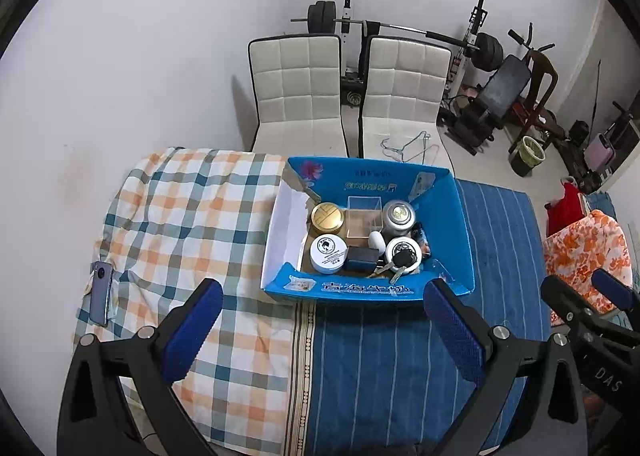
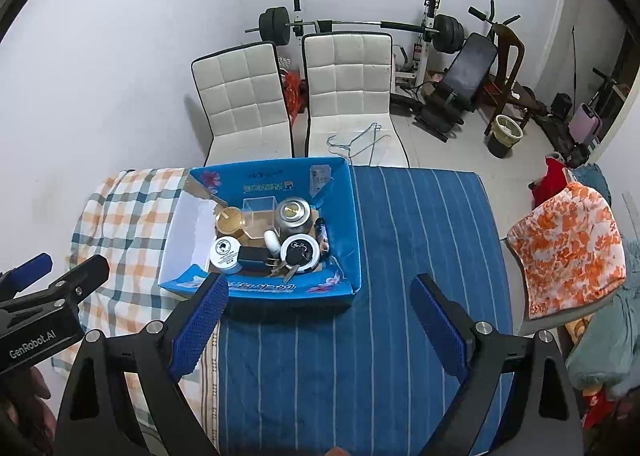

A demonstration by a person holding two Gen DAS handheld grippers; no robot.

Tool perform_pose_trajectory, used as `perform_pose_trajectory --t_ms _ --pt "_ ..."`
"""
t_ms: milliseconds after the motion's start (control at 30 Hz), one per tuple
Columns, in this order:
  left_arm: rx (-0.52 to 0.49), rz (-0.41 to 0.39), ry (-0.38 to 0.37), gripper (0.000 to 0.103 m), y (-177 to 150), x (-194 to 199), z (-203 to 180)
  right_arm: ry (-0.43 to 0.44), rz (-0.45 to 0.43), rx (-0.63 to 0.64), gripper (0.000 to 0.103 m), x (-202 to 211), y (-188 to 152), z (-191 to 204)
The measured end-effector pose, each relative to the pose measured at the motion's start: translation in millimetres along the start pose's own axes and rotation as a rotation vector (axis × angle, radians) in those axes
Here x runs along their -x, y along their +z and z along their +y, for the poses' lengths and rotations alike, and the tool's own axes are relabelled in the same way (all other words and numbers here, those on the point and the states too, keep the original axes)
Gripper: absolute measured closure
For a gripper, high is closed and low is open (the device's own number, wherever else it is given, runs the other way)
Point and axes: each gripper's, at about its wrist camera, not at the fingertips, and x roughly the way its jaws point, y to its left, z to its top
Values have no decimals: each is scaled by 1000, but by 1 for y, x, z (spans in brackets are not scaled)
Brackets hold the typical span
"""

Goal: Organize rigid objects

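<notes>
**Both grippers hover empty before a filled blue box**

The left gripper (image 1: 322, 330) and right gripper (image 2: 318, 320) each hang above the cloth-covered surface (image 2: 360, 356) with jaws spread wide and nothing between them. The blue cardboard box (image 1: 448, 216) sits just ahead, straddling the checked cloth (image 1: 192, 208) and the striped blue cloth (image 1: 400, 356), its long axis running left to right.

Inside, packed close together, stand a gold-lidded jar (image 1: 327, 218), a clear plastic cube (image 1: 363, 216), a silver tin (image 1: 398, 218) and a white tin (image 1: 328, 254), all upright with lids facing up. A car key (image 1: 402, 259) lies on another round white tin, blades pointing toward the near wall.

The tins look stiff, light and smooth; they would likely slip unless pinched across their round sides. The cube seems brittle and best taken by opposite walls. A phone (image 1: 101, 292) lies apart at the checked cloth's left edge, lengthwise toward the camera.
</notes>
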Motion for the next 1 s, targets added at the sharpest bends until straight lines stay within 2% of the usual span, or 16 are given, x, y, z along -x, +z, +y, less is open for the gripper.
perform_pose_trajectory --t_ms 1000 --pt "-2 12 0 0 6 -16 15 -38 -7 5 9 -8 6 -2"
